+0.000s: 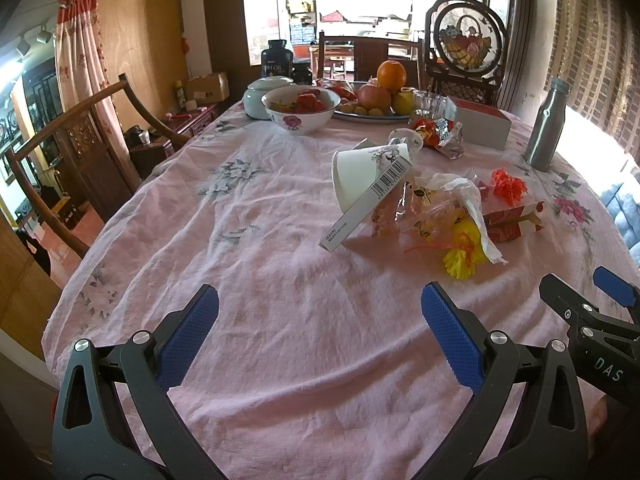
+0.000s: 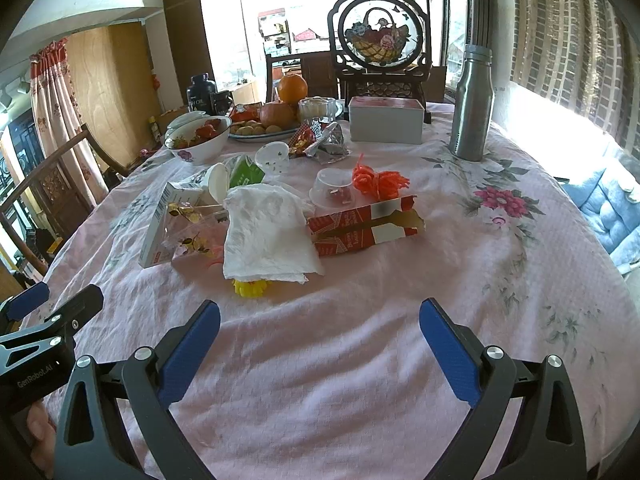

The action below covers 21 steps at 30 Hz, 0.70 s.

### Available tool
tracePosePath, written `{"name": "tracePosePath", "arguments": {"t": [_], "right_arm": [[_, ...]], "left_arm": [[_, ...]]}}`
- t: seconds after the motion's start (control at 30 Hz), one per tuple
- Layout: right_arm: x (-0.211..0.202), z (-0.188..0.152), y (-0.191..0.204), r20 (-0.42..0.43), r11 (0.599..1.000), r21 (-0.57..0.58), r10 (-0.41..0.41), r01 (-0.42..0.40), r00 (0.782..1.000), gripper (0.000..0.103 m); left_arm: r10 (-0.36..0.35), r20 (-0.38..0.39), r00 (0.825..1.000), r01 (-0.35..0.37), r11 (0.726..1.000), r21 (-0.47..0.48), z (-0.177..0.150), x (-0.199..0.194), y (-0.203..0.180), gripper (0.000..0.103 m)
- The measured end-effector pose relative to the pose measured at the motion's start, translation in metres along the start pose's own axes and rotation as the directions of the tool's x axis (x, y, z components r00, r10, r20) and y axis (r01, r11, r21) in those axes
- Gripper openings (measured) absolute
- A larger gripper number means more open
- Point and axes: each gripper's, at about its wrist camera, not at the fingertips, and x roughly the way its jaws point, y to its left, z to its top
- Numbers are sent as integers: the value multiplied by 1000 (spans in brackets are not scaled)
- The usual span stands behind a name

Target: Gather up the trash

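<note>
Two claws, left claw [image 1: 320,320] and right claw [image 2: 320,332], spread wide, holding nothing; one crumpled napkin [image 2: 268,236], one red carton [image 2: 364,226].

Daylight pours through the far window [image 1: 340,8] — blown white; right side glares, tablecloth [image 1: 280,280] evenly lit, soft shadows, edges bowed and dark.

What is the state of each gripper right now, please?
Left gripper: open, holding nothing, over the tablecloth.
Right gripper: open, holding nothing, short of the paper towel.
</note>
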Motion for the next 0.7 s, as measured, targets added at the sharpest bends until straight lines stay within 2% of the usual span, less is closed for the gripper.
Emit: {"name": "tracePosePath", "arguments": {"t": [0.3, 0.4, 0.57, 0.7], "right_arm": [[3, 1, -1, -2, 1000, -18, -13, 13, 1000, 98], [5, 8, -1, -6, 998, -66, -25, 25, 1000, 98], [5, 15, -3, -7, 996, -83, -19, 19, 1000, 98], [10, 12, -6, -31, 998, -56, 16, -17, 999, 98]], "left_arm": [[20, 8, 1000, -20, 999, 29, 1, 8, 4, 97], [25, 0, 1000, -25, 998, 61, 3, 24, 15, 97], [1, -48, 999, 3, 995, 95, 12, 57, 28, 97], [-33, -54, 998, 40, 991, 127, 22, 76, 22, 97]]}}
